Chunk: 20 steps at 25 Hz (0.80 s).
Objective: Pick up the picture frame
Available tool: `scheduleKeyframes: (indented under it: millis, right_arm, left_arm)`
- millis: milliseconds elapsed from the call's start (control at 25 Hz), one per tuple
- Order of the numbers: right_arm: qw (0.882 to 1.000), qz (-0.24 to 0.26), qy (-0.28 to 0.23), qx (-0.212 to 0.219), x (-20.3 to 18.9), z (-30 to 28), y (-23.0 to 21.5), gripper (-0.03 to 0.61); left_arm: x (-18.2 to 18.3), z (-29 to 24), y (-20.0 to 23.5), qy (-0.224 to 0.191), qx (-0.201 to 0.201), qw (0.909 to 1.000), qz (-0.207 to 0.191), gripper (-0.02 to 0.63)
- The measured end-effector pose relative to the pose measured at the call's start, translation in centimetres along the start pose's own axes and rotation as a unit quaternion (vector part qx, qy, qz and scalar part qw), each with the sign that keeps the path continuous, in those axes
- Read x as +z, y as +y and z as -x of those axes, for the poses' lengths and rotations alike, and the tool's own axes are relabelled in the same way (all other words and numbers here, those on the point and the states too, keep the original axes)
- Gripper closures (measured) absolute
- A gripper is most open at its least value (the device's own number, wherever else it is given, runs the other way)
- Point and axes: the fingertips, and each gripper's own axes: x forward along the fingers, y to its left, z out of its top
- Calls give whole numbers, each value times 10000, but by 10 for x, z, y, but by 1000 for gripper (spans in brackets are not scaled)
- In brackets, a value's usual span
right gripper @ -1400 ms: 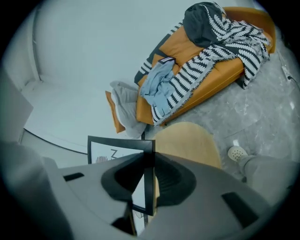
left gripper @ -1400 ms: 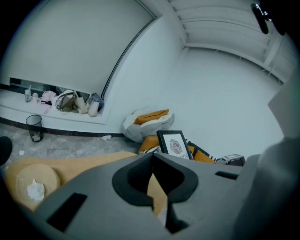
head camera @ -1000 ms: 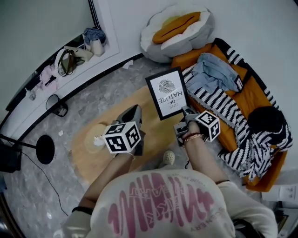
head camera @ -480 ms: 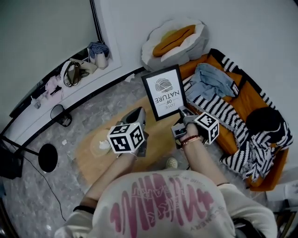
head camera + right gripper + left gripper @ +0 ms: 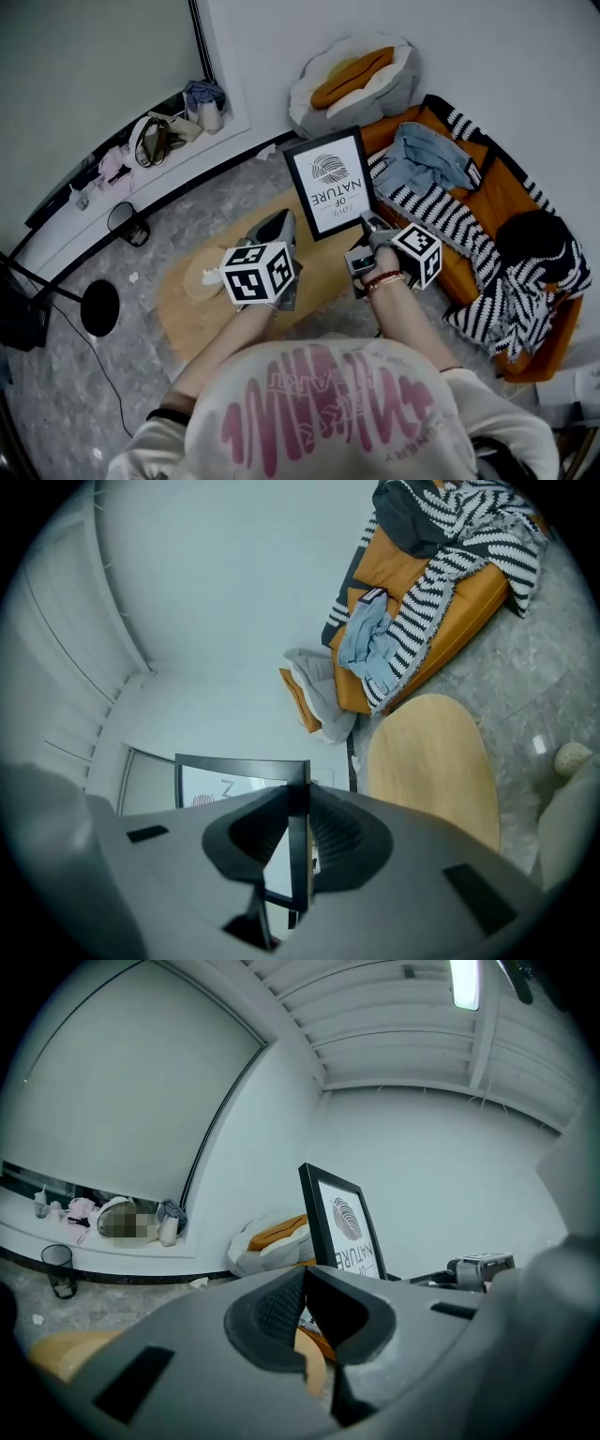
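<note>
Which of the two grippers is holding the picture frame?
The right gripper: its jaws clamp the black edge of the picture frame. The left gripper has its jaws together on nothing.

The print in the picture frame (image 5: 328, 183) reads "OF NATURE", upside down in the head view. The pink lettering on the person's shirt (image 5: 319, 412) is not legible.

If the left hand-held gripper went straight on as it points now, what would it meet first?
Probably the picture frame, whose dark edge stands right ahead of the left hand-held gripper. Depth is unclear; it could slip past toward the cushion.
</note>
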Motion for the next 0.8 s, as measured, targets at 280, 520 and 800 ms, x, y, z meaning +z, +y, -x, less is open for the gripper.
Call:
scheduleKeyframes:
  millis: [280, 520, 800]
  right_arm:
    - [9997, 131, 187, -13, 14, 9, 2, 503]
    - [9988, 356, 345, -53, 36, 18, 5, 502]
    - [9984, 386, 402, -119, 56, 30, -6, 502]
  left_arm:
    - [2, 2, -16, -28, 186, 9998, 9, 611]
    - [-9, -3, -40, 38, 318, 9993, 167, 611]
    - [-22, -7, -59, 123, 417, 9989, 179, 611]
